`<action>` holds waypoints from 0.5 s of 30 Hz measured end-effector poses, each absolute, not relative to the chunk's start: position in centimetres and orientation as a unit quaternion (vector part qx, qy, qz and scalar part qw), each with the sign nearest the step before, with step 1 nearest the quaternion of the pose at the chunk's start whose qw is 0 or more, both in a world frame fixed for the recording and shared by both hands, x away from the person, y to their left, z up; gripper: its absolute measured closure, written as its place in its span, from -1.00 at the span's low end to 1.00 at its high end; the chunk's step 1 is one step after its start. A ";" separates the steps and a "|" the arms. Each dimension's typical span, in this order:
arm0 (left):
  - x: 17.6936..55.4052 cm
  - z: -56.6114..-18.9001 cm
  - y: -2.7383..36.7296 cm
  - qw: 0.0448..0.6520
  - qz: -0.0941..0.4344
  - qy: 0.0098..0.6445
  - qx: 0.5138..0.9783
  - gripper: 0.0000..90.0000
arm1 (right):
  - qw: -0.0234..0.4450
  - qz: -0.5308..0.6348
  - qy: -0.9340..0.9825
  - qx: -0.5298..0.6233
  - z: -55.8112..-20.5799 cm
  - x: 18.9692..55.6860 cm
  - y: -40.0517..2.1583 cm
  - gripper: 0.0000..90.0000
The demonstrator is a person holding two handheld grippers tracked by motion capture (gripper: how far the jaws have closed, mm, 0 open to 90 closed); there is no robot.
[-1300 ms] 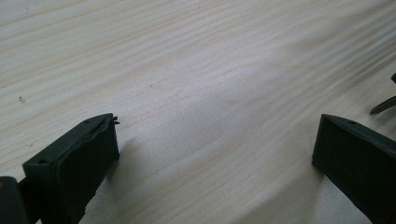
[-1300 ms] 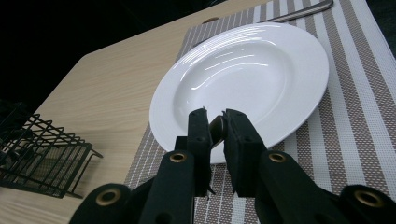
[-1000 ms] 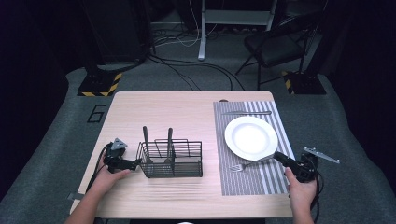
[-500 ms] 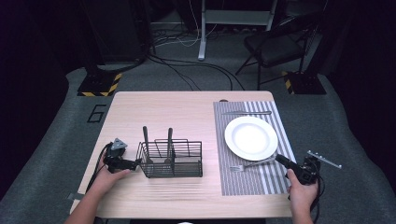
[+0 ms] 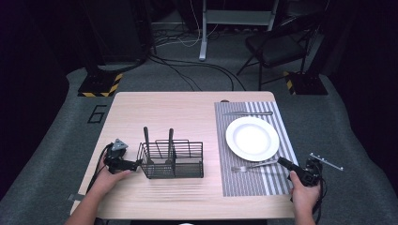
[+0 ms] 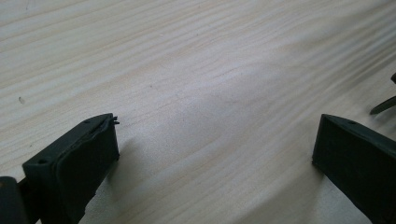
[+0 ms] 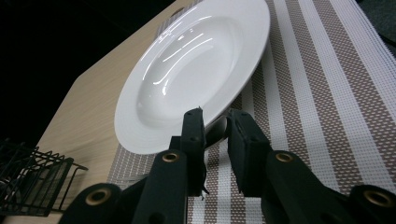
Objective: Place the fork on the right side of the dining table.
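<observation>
A silver fork (image 5: 253, 165) lies on the striped placemat (image 5: 248, 183) just in front of the white plate (image 5: 252, 138). My right gripper (image 5: 281, 161) points at the fork's handle end from the right. In the right gripper view its jaws (image 7: 215, 116) stand a narrow gap apart, having just opened a little. The shiny handle end (image 7: 218, 130) shows in that gap, below the plate (image 7: 196, 70). My left gripper (image 5: 133, 164) rests at the left end of the black wire caddy (image 5: 171, 161). Its jaws (image 6: 217, 135) are wide open over bare wood.
Two dark utensil handles (image 5: 146, 136) stand up in the caddy. A knife (image 5: 248, 113) lies on the placemat beyond the plate. The caddy's corner (image 7: 28, 182) shows at the left of the right gripper view. The table's front edge is close to both hands.
My right hand has drawn back slightly toward the table's front right, away from the plate. The fork stays on the mat. The left hand has kept still.
</observation>
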State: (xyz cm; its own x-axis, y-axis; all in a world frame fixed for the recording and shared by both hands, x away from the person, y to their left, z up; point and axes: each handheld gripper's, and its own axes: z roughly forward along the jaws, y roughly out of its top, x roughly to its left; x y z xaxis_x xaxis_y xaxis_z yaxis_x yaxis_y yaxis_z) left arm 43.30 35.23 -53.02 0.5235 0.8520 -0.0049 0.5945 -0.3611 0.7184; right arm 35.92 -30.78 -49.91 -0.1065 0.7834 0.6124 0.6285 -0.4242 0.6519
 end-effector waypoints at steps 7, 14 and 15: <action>43.3 -53.0 35.2 0.342 0.189 0.450 0.803 -1.00 | 0.043 0.517 0.516 0.681 -51.0 36.0 -31.5 0.68; 43.3 -53.0 35.2 0.344 0.187 0.453 0.801 -1.00 | 0.035 0.512 0.511 0.690 -51.4 36.1 -31.7 0.66; 43.3 -53.0 35.2 0.341 0.188 0.450 0.803 -1.00 | 0.032 0.513 0.510 0.689 -51.4 36.1 -31.7 0.66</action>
